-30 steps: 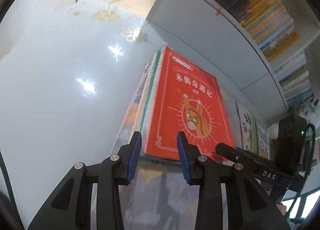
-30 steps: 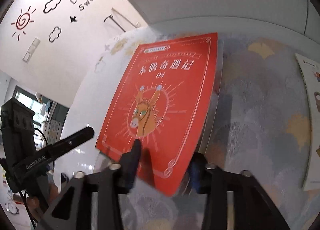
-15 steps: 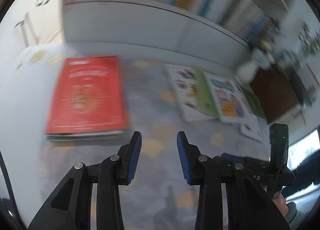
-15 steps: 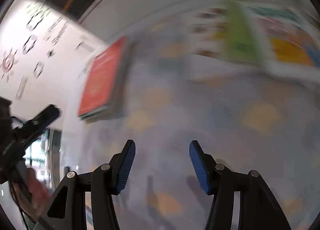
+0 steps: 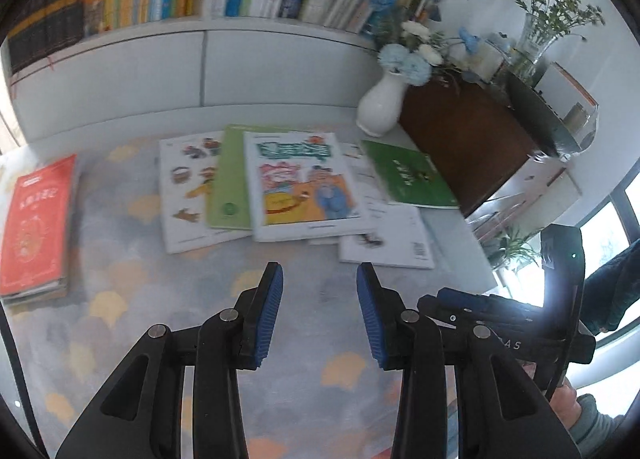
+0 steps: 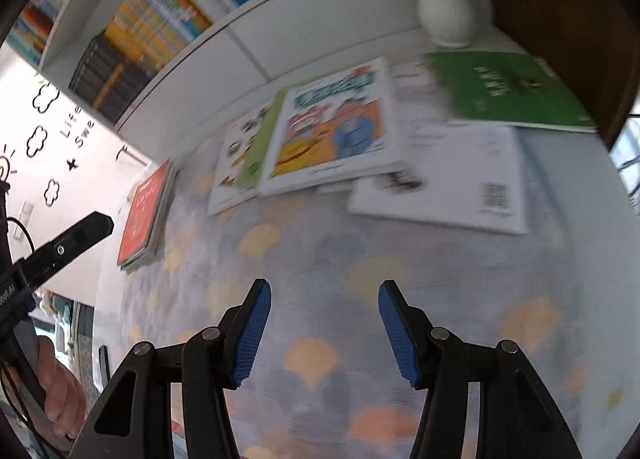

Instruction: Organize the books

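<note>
A red book tops a small stack at the left of the patterned tablecloth; it also shows in the right wrist view. Loose books lie spread ahead: a colourful cartoon book on top, a light green one, a white one, a dark green one and a white one with a QR code. My left gripper is open and empty above the cloth. My right gripper is open and empty too, short of the spread books.
A white shelf unit full of upright books runs along the back. A white vase with flowers stands beside a dark wooden box at the right. A glass vase with greenery sits behind it.
Both grippers have swung away from the red book stack to the right, toward the spread books. The right gripper has let go of the red book, which now lies on the stack.
</note>
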The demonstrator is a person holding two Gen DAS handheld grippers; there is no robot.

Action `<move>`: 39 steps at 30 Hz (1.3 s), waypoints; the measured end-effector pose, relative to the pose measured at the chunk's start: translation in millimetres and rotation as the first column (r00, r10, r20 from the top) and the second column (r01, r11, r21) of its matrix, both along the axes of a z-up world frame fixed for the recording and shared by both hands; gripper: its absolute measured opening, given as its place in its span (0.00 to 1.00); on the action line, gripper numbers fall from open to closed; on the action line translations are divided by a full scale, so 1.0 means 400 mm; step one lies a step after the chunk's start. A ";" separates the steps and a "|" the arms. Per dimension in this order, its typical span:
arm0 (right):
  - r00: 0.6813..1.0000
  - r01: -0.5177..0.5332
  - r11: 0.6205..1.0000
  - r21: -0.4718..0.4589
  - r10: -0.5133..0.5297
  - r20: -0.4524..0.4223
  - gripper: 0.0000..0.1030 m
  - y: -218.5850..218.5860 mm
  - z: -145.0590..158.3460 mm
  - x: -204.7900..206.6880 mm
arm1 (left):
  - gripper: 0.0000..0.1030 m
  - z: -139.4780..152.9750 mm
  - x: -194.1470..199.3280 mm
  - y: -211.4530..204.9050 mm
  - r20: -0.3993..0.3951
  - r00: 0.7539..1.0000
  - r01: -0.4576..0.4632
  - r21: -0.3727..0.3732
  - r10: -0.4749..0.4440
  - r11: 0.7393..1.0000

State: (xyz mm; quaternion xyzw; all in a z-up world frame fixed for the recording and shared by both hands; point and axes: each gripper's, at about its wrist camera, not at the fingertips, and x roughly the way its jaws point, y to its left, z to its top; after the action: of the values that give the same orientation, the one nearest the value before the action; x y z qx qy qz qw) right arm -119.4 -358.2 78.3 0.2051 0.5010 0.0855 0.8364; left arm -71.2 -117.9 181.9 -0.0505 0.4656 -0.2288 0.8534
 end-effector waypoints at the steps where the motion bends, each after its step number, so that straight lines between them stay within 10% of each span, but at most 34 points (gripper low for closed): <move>1: 1.000 0.008 1.000 0.005 -0.008 0.002 0.53 -0.021 0.004 -0.004 | 0.35 -0.002 0.000 -0.013 -0.006 1.000 0.003 -0.010 -0.003 1.000; 13: 0.999 -0.005 0.999 0.031 0.006 -0.035 0.53 -0.066 -0.033 0.064 | 0.38 -0.080 0.123 -0.008 -0.093 0.991 -0.097 -0.015 0.095 0.995; 30: 0.995 0.081 0.997 -0.014 -0.082 -0.053 0.53 -0.083 -0.166 0.428 | 0.38 -0.346 0.433 -0.026 -0.242 0.962 -0.139 -0.051 0.123 0.989; 39: 1.000 -0.008 0.999 -0.050 0.006 -0.026 0.39 -0.039 -0.163 0.442 | 0.43 -0.337 0.429 -0.045 -0.200 0.977 -0.072 -0.012 0.068 0.997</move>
State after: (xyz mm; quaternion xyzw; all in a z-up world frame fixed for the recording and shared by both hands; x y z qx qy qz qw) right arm 57.4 -373.9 13.2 0.1833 0.5143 0.0731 0.8346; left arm 100.2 -136.0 47.2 -0.0979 0.5444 -0.1967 0.8095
